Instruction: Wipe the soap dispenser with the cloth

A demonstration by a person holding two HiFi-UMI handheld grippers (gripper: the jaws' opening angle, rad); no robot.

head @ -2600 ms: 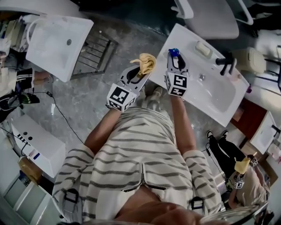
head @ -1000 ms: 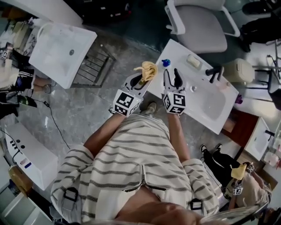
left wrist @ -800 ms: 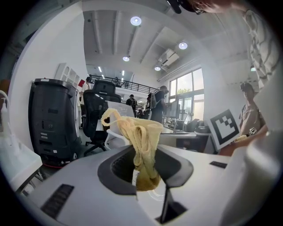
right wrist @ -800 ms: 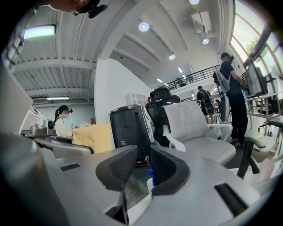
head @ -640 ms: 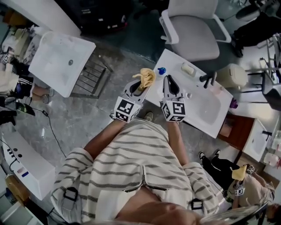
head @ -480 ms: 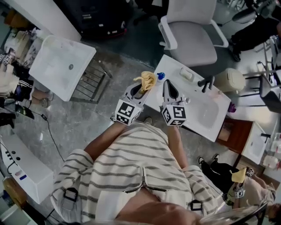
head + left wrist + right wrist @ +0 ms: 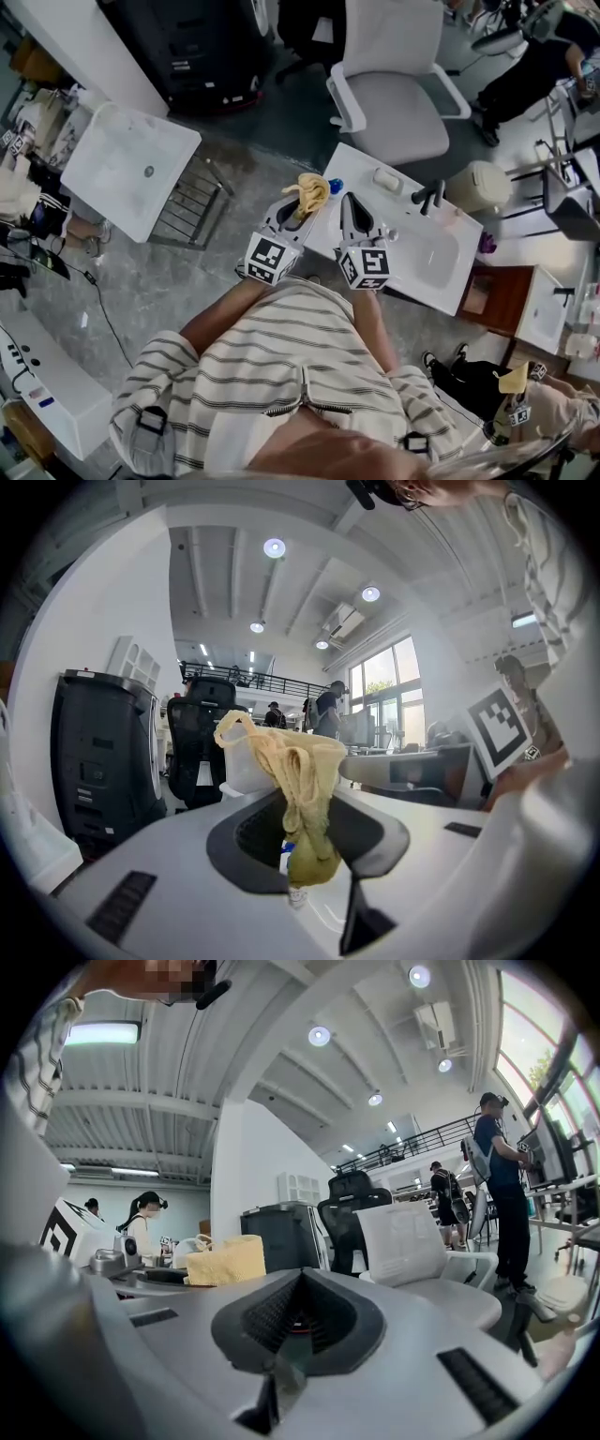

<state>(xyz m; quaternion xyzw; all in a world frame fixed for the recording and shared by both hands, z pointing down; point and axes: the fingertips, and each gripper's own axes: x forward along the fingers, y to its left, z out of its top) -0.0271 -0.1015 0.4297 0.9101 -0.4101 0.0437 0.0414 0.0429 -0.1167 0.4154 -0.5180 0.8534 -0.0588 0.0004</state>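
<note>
Since the earliest picture, where the right gripper held the soap dispenser by its blue top, the dispenser has been set down on the sink counter. That gripper's jaws, apart a second ago, are now pressed together with nothing between them.

At far left in the head view a loose white basin lies on the floor with a wire rack beside it. Next comes the left gripper, pinching the yellow cloth. In the left gripper view the cloth hangs bunched from the closed jaw tips of that gripper, with a loop standing up above them. A speck of blue under the cloth there may be the dispenser's top, though it is too small to be sure.

The dispenser stands near the counter's left corner, its blue top showing between the cloth and the right gripper's tips, and neither gripper is on it. In the right gripper view the right gripper points out level into the room, its jaws meeting in a closed seam.

Further right on the counter lie a bar of soap and a black tap at the basin's far edge. An office chair stands beyond the counter.
</note>
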